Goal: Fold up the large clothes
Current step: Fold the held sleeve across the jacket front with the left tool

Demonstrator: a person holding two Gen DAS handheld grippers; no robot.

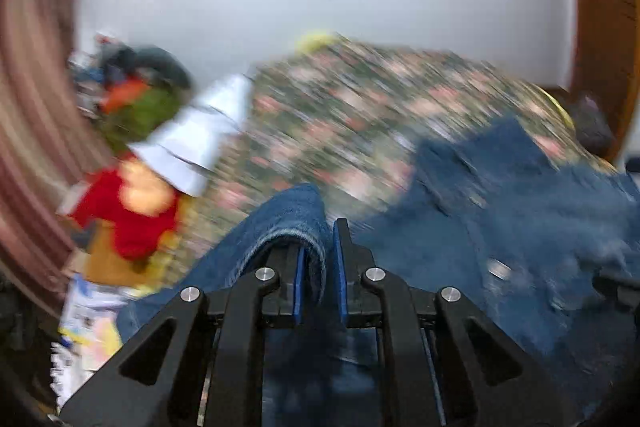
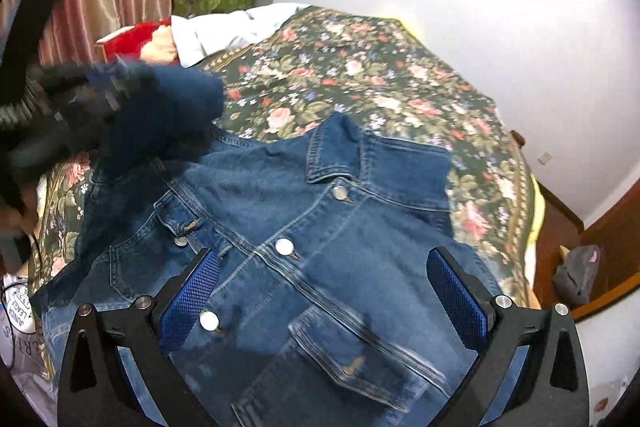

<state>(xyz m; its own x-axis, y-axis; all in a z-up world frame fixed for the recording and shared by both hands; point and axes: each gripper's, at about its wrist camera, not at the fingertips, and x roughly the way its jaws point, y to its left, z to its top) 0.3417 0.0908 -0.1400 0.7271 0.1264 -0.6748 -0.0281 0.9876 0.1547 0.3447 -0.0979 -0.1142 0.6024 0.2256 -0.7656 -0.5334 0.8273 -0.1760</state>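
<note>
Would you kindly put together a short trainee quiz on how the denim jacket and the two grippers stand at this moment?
1. True or false: the left gripper is shut on a sleeve of the denim jacket.
2. The right gripper is: A) clamped on the collar; B) open above the jacket front; C) holding a shoe.
3. Fill in: the jacket lies on a ____-patterned bedspread.

Key: 1 true, a cuff sits between the blue pads. 2 B, the jaws stand wide apart, nothing between them. 3 floral.
</note>
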